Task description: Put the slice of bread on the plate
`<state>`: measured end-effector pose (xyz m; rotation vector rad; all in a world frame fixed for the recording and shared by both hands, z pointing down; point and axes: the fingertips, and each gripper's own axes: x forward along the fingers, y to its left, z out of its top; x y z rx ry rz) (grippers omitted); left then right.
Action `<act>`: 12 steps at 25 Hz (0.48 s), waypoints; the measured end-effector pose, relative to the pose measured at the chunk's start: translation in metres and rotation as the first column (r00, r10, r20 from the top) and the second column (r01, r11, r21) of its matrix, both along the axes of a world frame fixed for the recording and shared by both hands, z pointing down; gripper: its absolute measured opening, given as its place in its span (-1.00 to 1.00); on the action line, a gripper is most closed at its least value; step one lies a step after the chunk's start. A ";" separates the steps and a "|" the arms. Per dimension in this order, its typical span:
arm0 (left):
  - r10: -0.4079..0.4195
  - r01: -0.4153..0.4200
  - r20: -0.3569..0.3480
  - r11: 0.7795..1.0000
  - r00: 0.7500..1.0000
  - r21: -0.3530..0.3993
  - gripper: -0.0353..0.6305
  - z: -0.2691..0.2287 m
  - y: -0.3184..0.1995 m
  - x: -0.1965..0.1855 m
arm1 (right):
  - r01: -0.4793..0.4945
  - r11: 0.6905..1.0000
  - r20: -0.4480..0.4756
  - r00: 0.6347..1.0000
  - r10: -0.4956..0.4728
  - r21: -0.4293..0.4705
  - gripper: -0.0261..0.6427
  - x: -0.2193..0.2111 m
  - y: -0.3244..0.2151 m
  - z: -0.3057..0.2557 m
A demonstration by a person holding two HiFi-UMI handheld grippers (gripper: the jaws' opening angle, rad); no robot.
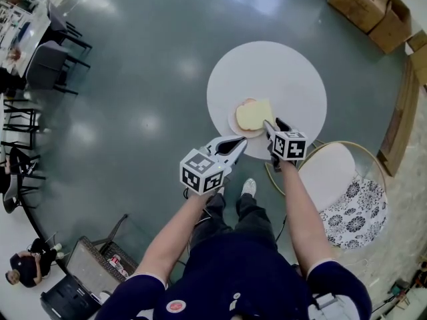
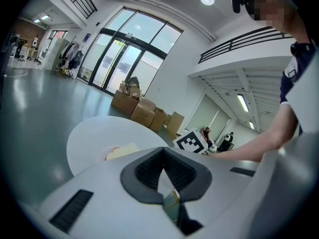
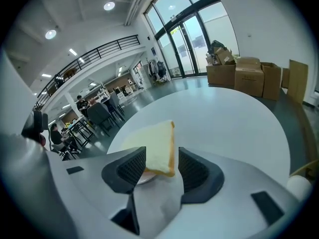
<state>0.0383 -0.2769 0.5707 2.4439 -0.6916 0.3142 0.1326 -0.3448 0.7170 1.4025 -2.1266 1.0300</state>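
A slice of bread (image 1: 253, 115) lies on a small white plate (image 1: 231, 124) near the front edge of a round white table (image 1: 280, 72). My right gripper (image 1: 275, 127) reaches down to the slice's near corner. In the right gripper view the bread (image 3: 157, 146) lies tilted over the plate (image 3: 141, 178), its crust end between the pads of the right gripper (image 3: 162, 168). A gap shows beside the right pad, so the jaws stand open. My left gripper (image 1: 239, 142) hovers at the table's front rim, left of the plate, shut and empty (image 2: 163, 176).
A chair with a white seat (image 1: 331, 171) and a patterned cushion (image 1: 358, 213) stands right of the table. Cardboard boxes (image 1: 368, 5) sit at the far right. Dark chairs and desks (image 1: 47, 62) line the left. The person's feet (image 1: 248, 188) are below the table's rim.
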 end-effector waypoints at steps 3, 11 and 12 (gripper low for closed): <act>0.002 -0.002 -0.004 1.000 1.000 0.012 -0.88 -0.006 -0.003 -0.001 | -0.011 0.999 0.018 1.000 0.011 0.035 -0.38 0.004 0.001 -0.018; 0.016 -0.014 -0.027 0.998 1.000 0.059 -0.88 -0.027 -0.009 0.004 | 0.051 0.978 0.075 0.995 -0.067 0.203 -0.61 -0.008 0.015 -0.096; 0.017 -0.015 -0.031 0.998 0.999 0.065 -0.88 -0.030 -0.009 0.005 | 0.056 0.973 0.078 0.994 -0.075 0.224 -0.68 -0.009 0.018 -0.106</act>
